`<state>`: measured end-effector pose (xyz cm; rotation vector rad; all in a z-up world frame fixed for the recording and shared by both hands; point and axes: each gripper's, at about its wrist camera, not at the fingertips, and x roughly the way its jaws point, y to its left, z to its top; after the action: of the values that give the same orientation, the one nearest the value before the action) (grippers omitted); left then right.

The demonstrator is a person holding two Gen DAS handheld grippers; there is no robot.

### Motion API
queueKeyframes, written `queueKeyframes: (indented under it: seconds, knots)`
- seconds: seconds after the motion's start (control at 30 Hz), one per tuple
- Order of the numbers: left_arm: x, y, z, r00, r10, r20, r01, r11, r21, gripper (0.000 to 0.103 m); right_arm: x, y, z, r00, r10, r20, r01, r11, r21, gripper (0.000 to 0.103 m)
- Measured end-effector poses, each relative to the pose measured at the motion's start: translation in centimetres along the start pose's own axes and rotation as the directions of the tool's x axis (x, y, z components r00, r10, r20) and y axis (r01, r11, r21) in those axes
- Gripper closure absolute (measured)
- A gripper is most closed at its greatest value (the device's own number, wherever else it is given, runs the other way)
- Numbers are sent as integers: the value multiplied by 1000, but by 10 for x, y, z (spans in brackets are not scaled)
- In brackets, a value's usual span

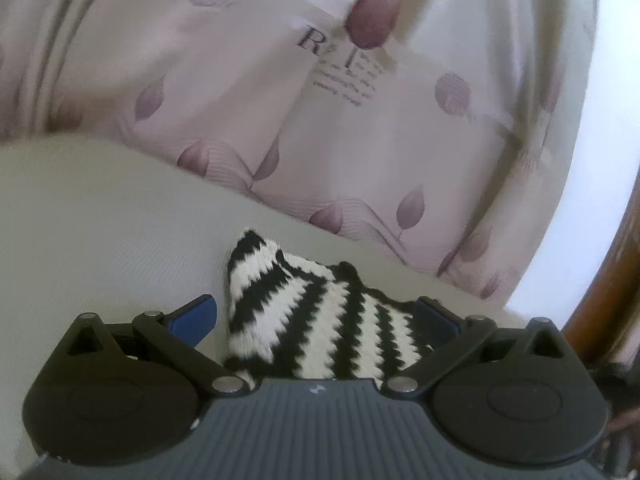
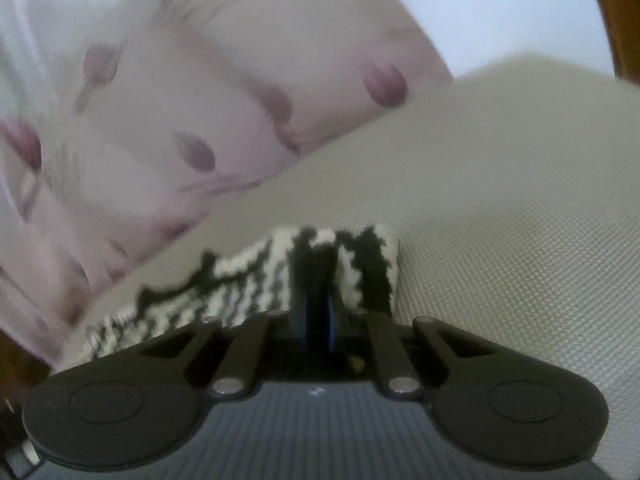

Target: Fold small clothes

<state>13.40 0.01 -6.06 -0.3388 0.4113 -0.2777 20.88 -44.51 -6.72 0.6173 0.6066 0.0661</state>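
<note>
Striped knit point(image 1: 320, 320) between left claw point(image 1: 316, 316) fingers

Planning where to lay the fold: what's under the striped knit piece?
The black-and-white striped knit lies on a cream textured cloth. Whatever is directly beneath the knit is covered.

The knitted garment point(image 1: 316, 320) lies on the woven mat point(image 1: 100, 220), between the spread fingers of the left tool point(image 1: 316, 316). Behind the mat lies the printed sheet point(image 1: 360, 128). The right tool point(image 2: 319, 280) pinches the garment's far edge, with the mat to its right.
</note>
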Motion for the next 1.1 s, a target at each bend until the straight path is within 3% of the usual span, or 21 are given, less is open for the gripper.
queueKeyframes:
  seconds: [0.1,0.2,0.27,0.3,0.33,0.4,0.57,0.6,0.63,0.7,0.73,0.8,0.87,0.9,0.97,1.0,1.07,1.1]
  knots:
    - [33,2,18,993,51,-109,-47,998,38,3,2,2,-2,1000,8,-2,-8,1000,-29,93]
    - [67,21,32,973,40,-229,-49,998,-35,15,2,8,-5,1000,0,8,0,998,-64,93]
    - [84,31,36,956,6,-292,-27,997,-70,43,2,12,-7,1000,-11,15,12,996,-85,93]
    - [90,33,36,949,11,-316,-30,998,-57,64,1,12,-7,1000,-9,16,10,996,-83,93]
    - [93,32,36,943,24,-332,-36,999,-30,75,1,12,-7,1000,-2,15,4,997,-75,93]
    - [93,30,34,945,52,-324,-48,999,23,86,-1,12,-7,1000,11,18,-10,998,-57,93]
    - [86,36,36,948,169,-271,-152,985,82,90,-3,10,-7,995,100,25,-101,994,39,93]
    - [84,40,37,946,198,-258,-186,980,72,93,-4,11,-7,992,124,27,-125,991,55,93]
    - [83,44,38,943,225,-244,-215,974,66,103,-4,12,-7,990,141,27,-142,988,62,93]
    - [82,52,40,932,286,-222,-279,958,66,103,-4,15,-9,991,131,25,-132,990,45,94]
    - [79,58,42,933,283,-221,-281,959,41,103,-3,13,-9,992,122,21,-122,991,51,94]
    - [72,63,47,954,191,-231,-200,980,-18,103,-2,4,-11,991,134,23,-135,985,108,93]
    - [61,46,53,962,131,-240,-118,991,67,103,-3,-3,-10,989,147,25,-149,978,145,93]
    - [55,35,54,963,85,-255,-60,993,103,98,-4,-4,-10,989,143,26,-146,978,149,93]
    - [41,18,53,963,28,-268,14,988,154,63,-4,-5,-10,989,145,22,-146,977,154,93]
    - [33,10,49,965,17,-260,34,981,189,32,-4,-5,-10,989,144,23,-146,977,153,93]
    - [19,-2,37,973,26,-228,43,955,292,15,-4,-4,-12,990,141,23,-143,979,147,94]
    - [14,-8,30,975,35,-220,49,929,367,17,-3,-4,-13,990,141,23,-143,979,148,94]
